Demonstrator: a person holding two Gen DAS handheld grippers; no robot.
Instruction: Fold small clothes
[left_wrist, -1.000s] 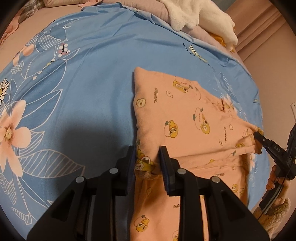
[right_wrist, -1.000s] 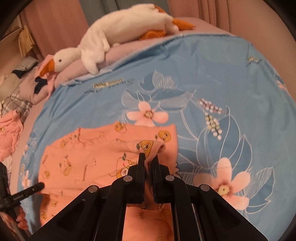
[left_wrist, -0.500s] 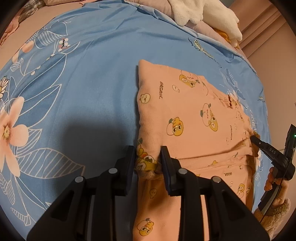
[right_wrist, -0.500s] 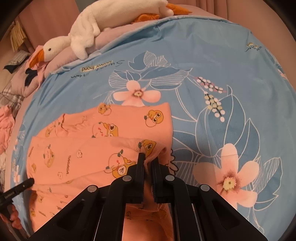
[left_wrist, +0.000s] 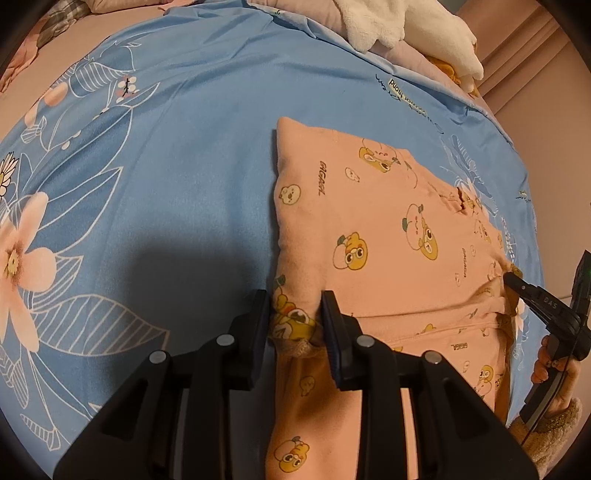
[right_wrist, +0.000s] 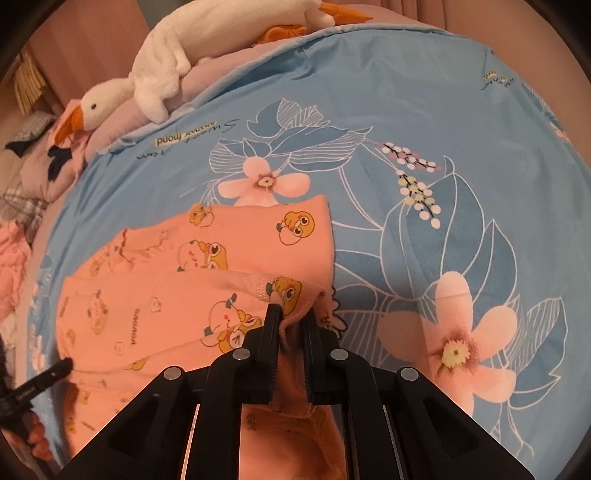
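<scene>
**A:** What is shown on the bed?

**B:** A peach-pink garment (left_wrist: 388, 236) printed with cartoon ducks is seen lying on a blue floral sheet (left_wrist: 166, 166). In the left wrist view it spreads from the centre toward 3 o'clock; in the right wrist view it lies from the centre toward 9 o'clock. A lower layer of it has been doubled over the upper part, with the fold edge running across the cloth.

**A:** How are the grippers placed?

**B:** The left gripper (left_wrist: 295, 317) is clamped on a bunched corner of the garment at the near end of its left-hand edge, the cloth filling the gap between the jaws. The right gripper (right_wrist: 291, 325) is pinched nearly together on a thin fold of the opposite corner; a rim of fabric is seen squeezed between its pads. Both tools are angled steeply down at the sheet.

**A:** And around the garment?

**B:** A white plush goose (right_wrist: 155, 77) with an orange beak is stretched along the pink bedding at 11 o'clock in the right wrist view. A hand (left_wrist: 554, 365) in a fuzzy cuff is glimpsed on the right gripper's handle at 4 o'clock in the left wrist view.
</scene>
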